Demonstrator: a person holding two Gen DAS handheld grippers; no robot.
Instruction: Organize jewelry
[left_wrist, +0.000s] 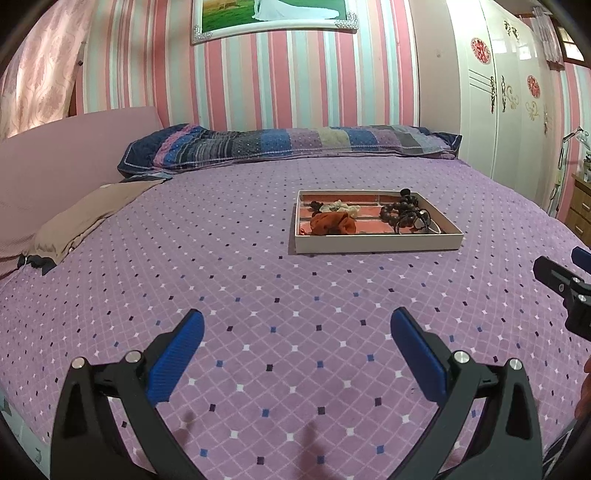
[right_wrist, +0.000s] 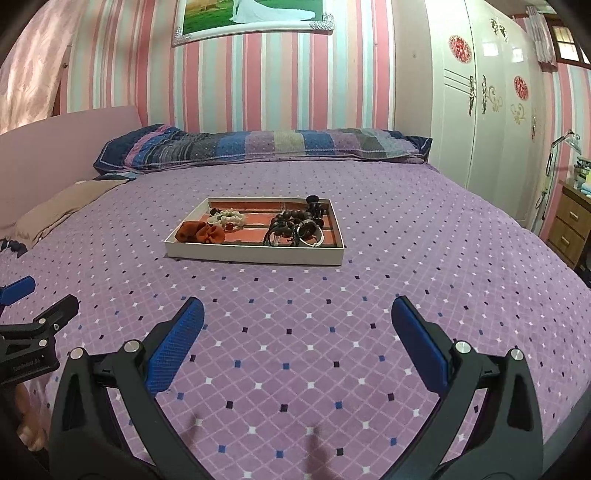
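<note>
A shallow white tray (left_wrist: 376, 244) with a red lining sits on the purple bed; it also shows in the right wrist view (right_wrist: 255, 255). In it lie an orange scrunchie (left_wrist: 331, 224) (right_wrist: 199, 232), a cream bead bracelet (left_wrist: 341, 207) (right_wrist: 226, 218), dark wooden bead strings (left_wrist: 400, 210) (right_wrist: 295, 218) and a silver bangle (right_wrist: 312, 236). My left gripper (left_wrist: 297, 325) is open and empty, well short of the tray. My right gripper (right_wrist: 297, 314) is open and empty, also short of the tray.
The purple diamond-pattern bedspread (left_wrist: 258, 295) fills the near ground. A long patchwork pillow (left_wrist: 288, 146) lies at the back and a tan pillow (left_wrist: 81, 218) at the left. A white wardrobe (right_wrist: 487, 110) and a wooden drawer unit (right_wrist: 570, 225) stand right of the bed.
</note>
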